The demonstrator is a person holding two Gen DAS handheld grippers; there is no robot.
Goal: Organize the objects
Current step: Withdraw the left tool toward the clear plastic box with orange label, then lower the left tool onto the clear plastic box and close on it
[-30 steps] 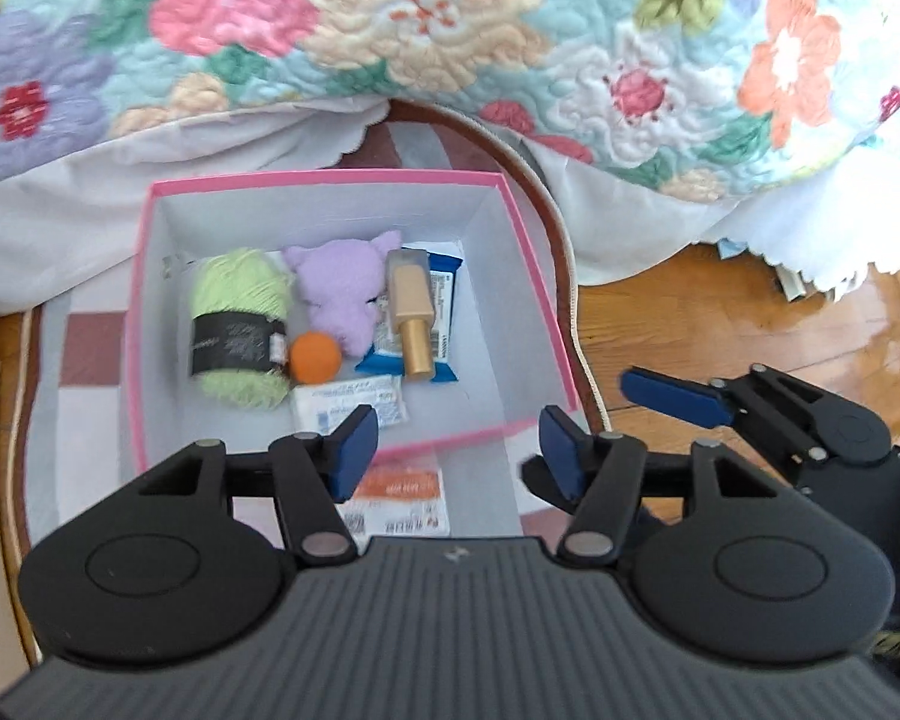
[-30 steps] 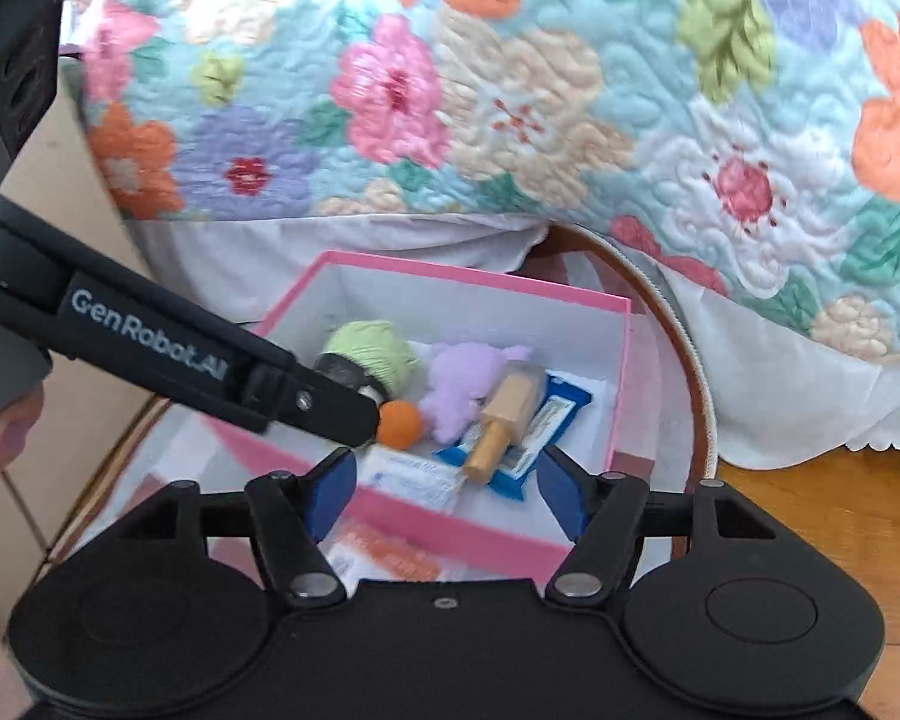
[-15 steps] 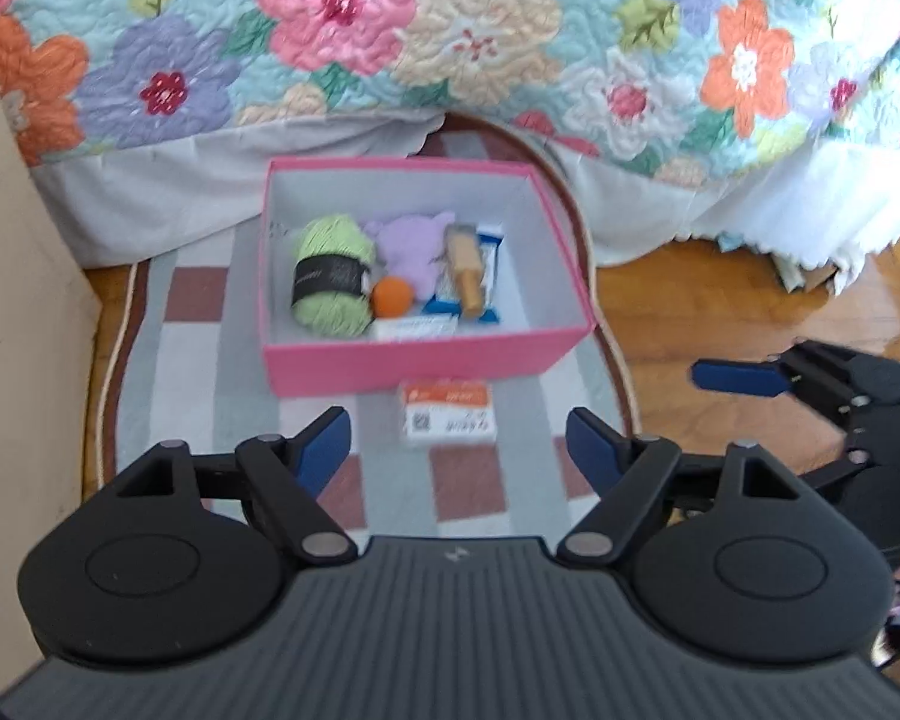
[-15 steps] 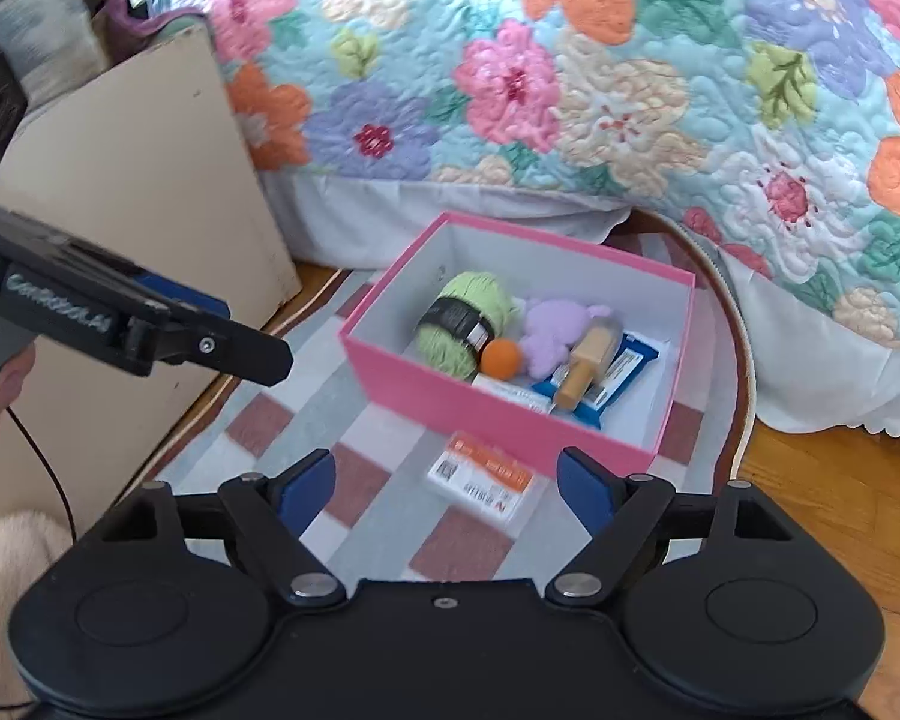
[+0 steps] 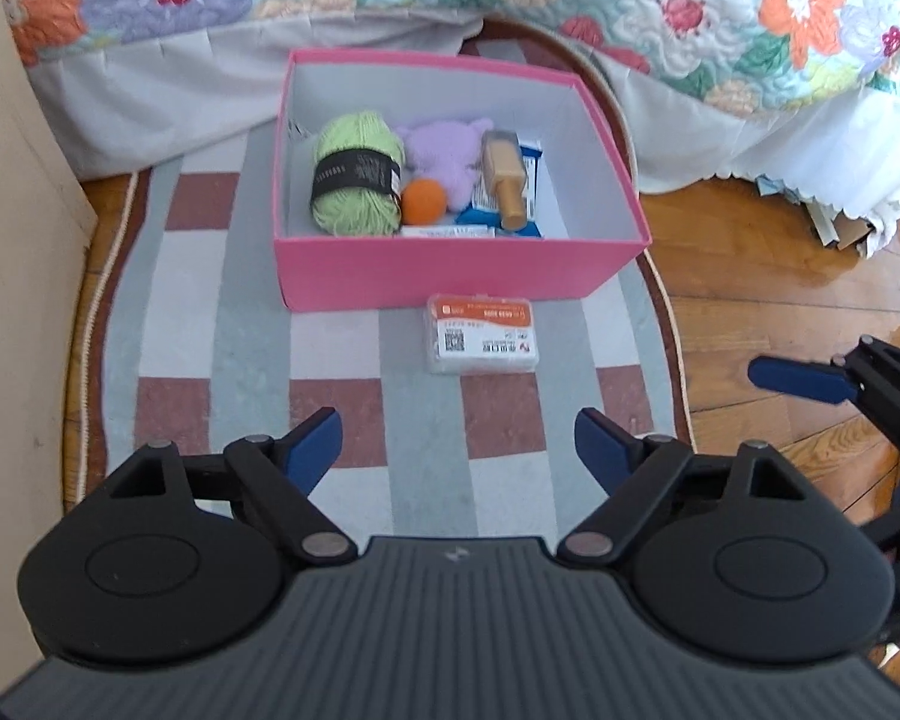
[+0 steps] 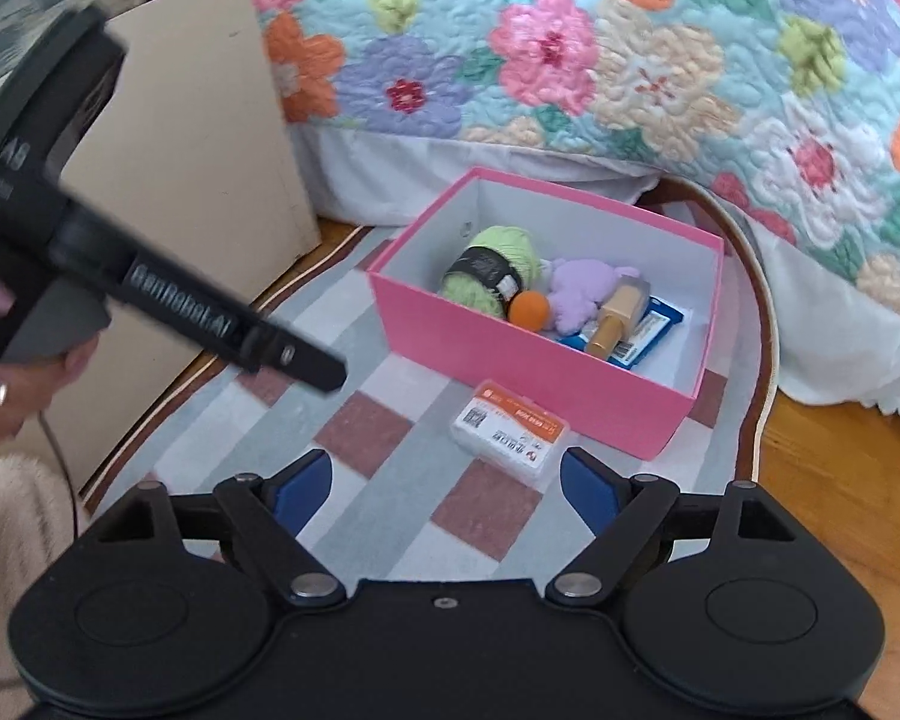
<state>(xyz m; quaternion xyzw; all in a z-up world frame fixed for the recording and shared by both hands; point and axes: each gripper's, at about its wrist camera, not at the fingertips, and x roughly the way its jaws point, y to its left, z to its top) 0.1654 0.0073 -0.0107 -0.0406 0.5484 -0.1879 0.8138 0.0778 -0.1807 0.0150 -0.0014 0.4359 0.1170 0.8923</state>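
Pink box point(image 5: 450, 267) of items, packet point(image 5: 480, 333) beside it, on rug point(image 5: 258, 324)

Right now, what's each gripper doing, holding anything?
Left gripper: jaws opening, nothing between them.
Right gripper: jaws opening, nothing between them.

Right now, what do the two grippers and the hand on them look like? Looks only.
Both grippers are matte black with ribbed bodies, round side discs, silver pivot pins and blue pads. The left gripper bears white "GenRobot.AI" lettering along its side, seen from the right gripper. The left hand wears a ring, and a thin dark cable trails below it.
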